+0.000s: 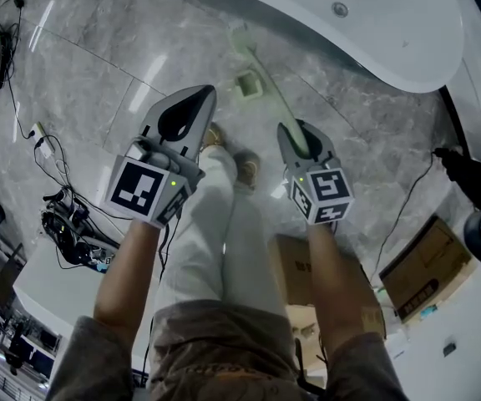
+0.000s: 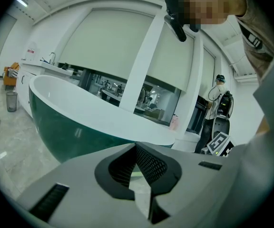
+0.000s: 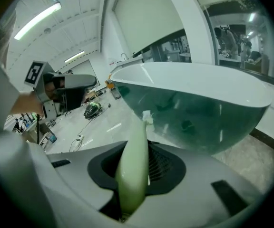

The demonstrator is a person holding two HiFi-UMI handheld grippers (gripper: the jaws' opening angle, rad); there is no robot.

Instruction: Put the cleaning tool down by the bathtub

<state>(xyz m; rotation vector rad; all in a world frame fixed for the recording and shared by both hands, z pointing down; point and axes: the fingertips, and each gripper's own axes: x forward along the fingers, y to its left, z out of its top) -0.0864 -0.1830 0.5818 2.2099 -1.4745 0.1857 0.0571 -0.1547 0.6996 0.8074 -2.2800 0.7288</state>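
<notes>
- Right gripper [image 1: 297,132] — jaws clamped on the handle of the pale green brush [image 1: 267,83].
- Brush head points far, over the floor [image 1: 98,73] near the bathtub [image 1: 374,23].
- Left gripper [image 1: 203,98] — jaws together, empty, to the left.

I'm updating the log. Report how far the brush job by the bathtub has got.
Done: the brush is already at the bathtub, its far end low beside the tub wall.
In hand: the right tool is shut on the brush handle; the left tool is shut and empty.
Left: lay the brush on the floor by the tub and let go; it isn't visibly resting there yet.
</notes>
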